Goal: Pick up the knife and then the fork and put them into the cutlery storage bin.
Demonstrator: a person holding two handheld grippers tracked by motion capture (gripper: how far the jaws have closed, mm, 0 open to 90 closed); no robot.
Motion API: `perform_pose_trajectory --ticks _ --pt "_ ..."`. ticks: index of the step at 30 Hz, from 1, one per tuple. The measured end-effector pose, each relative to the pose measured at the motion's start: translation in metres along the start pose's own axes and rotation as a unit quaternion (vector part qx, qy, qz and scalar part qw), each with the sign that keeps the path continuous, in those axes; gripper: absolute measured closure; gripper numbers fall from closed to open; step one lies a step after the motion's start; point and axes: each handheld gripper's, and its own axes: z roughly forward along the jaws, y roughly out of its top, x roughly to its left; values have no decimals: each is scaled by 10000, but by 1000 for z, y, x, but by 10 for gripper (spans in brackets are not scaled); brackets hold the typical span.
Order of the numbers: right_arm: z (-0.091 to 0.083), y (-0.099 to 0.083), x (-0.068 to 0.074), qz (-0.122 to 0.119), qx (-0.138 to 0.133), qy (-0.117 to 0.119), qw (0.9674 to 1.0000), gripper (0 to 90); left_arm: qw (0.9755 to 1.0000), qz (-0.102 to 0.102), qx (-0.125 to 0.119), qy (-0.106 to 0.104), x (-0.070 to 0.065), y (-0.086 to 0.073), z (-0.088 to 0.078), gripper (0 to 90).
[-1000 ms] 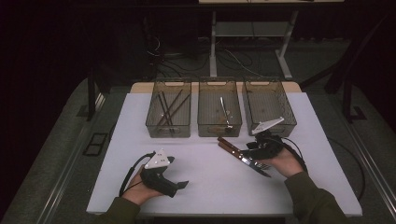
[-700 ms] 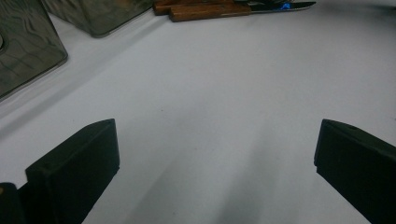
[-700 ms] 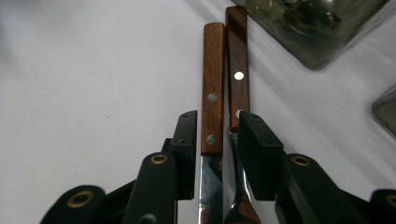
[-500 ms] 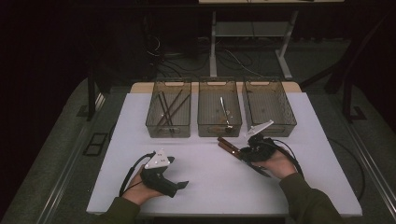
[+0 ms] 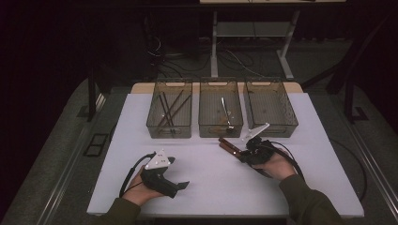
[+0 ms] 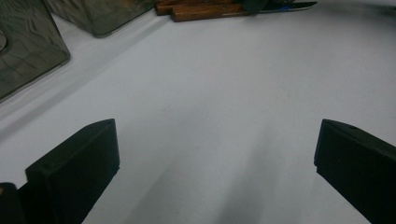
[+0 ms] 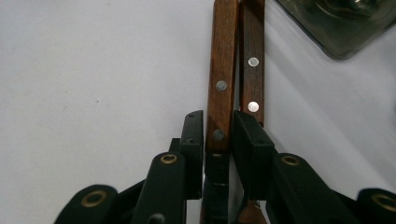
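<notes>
White tabletop (image 5: 211, 187), three clear bins (image 5: 220, 112) along its far edge; your right gripper (image 7: 218, 126), just closing, pinches one of two wooden-handled knives (image 7: 220, 70) lying side by side near the middle bin, likely to lift it alone; your left gripper (image 5: 162, 173) rests at near left, jaws spread and empty, out of the way.

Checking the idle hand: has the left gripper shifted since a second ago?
No. The left gripper sits at the same spot against the table's near edge.
</notes>
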Motion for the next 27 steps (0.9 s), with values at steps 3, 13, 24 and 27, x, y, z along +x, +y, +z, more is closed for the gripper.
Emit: perform_pose_trajectory --ticks 3,13,24,27 --pt "1 1 1 -46 31 -16 10000 748 10000 31 23 18 1 -1 -1 0" --pt "5 9 2 -109 363 -10 9993 751 10000 46 37 31 1 -1 0 0" --pt "15 44 1 -377 1623 15 9860 747 9999 125 52 -29 0 0 0 0" --pt "19 53 1 -387 2003 -24 9790 748 9999 134 45 -34 0 0 0 0"
